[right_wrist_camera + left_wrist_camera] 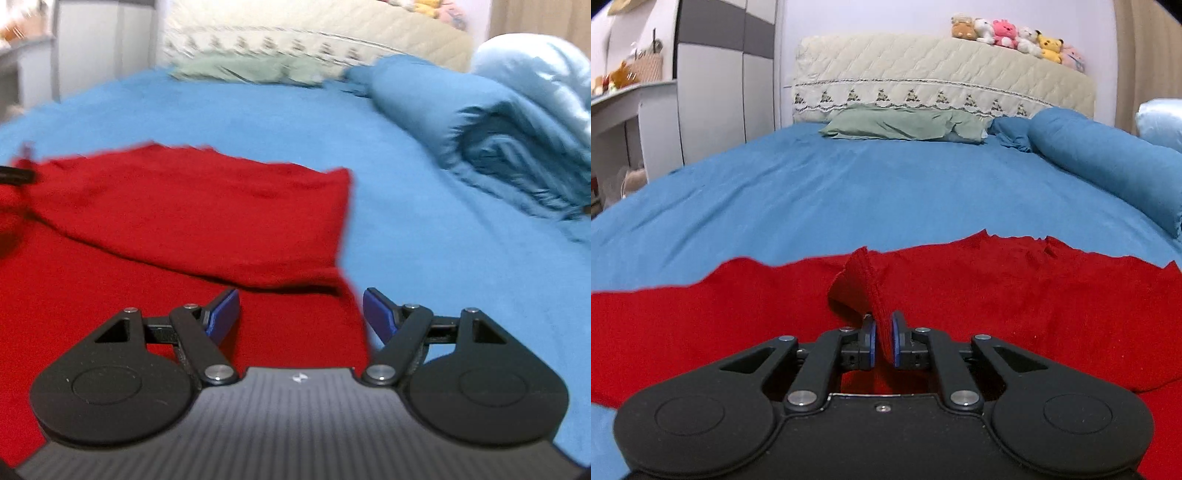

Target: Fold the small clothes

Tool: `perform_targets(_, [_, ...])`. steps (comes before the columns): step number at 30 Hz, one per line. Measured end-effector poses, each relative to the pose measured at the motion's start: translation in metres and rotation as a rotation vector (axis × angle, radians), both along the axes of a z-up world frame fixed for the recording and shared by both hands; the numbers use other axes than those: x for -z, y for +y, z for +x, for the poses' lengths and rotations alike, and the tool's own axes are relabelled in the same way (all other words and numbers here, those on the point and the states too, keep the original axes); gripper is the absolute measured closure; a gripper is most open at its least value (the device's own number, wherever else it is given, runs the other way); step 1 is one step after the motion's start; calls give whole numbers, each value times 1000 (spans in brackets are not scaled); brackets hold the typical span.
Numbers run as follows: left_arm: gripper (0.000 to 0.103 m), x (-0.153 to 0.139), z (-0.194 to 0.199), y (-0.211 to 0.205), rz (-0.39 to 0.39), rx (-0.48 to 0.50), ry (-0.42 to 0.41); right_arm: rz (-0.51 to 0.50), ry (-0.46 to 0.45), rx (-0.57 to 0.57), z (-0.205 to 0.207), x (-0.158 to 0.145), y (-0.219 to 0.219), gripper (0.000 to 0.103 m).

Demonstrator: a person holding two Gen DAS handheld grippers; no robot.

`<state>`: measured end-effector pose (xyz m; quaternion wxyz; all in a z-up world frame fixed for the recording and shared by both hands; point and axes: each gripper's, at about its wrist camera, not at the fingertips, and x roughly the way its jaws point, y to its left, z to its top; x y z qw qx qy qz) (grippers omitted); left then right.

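The left gripper (883,341) pinches a raised fold of the red garment (997,295), which spreads sideways ahead, while the right gripper (301,314) gapes empty over its right edge.

Beyond the red garment (997,295), a wide stretch of blue bedsheet (849,184) is left open. The right side is blocked by a rolled blue duvet (498,140), the far end by a green pillow (905,125).

small white logo mark on the right gripper (301,314) body, no readable text
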<state>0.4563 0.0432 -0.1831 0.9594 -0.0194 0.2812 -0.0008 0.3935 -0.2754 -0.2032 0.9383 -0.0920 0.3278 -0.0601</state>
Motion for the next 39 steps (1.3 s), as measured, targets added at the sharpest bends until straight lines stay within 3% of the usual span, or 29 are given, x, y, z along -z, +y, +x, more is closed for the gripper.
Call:
perform_targets(4, [62, -3, -6, 18, -78, -84, -6, -61, 15, 8, 10, 9, -8, 13])
perform_targets(9, [61, 2, -12, 55, -205, -167, 22, -72, -30, 33, 20, 10, -14, 18])
perform_targets(11, [61, 4, -16, 57, -222, -161, 24, -59, -49, 33, 23, 9, -19, 31])
perform_targets(12, [61, 3, -17, 56, -221, -156, 20, -53, -49, 33, 23, 10, -21, 47])
perform_targets(13, [61, 2, -20, 55, -216, -151, 18, -41, -47, 35, 22, 10, -23, 56])
perform_targets(18, [61, 2, -22, 49, -218, -109, 23, 9, -40, 81, 12, 15, -38, 54])
perform_targets(20, [61, 2, -23, 47, -203, -101, 30, -15, -23, 66, 9, 13, -36, 49])
perform_targets(22, [61, 0, -25, 46, -181, -97, 41, -37, -16, 52, 1, 3, -33, 37])
perform_targets(25, [61, -7, -33, 48, -162, -82, 35, -2, -102, -48, -17, -16, -24, 21])
perform_targets(27, [60, -17, -37, 43, -119, -66, 0, 44, -141, -129, -13, -24, -12, 17])
perform_targets(28, [54, -22, -36, 39, -101, -51, -21, 62, -145, -167, -7, -25, -4, 16])
perform_targets(30, [38, -29, -31, 27, -76, -5, -39, 91, -134, -202, 12, -22, 11, 15])
perform_targets(31, [36, -29, -24, 20, -73, 28, -26, 106, -127, -204, 21, -17, 16, 15])
perform_targets(34, [36, -22, -2, 1, -73, 83, 11, 174, -71, -199, 46, 4, 19, 15])
perform_targets(36, [36, -11, 11, -7, -66, 102, 44, 189, -30, -135, 54, 18, 7, 15])
perform_targets(39, [36, 11, 22, -6, -52, 90, 113, 336, -56, -69, 49, 19, -28, 18])
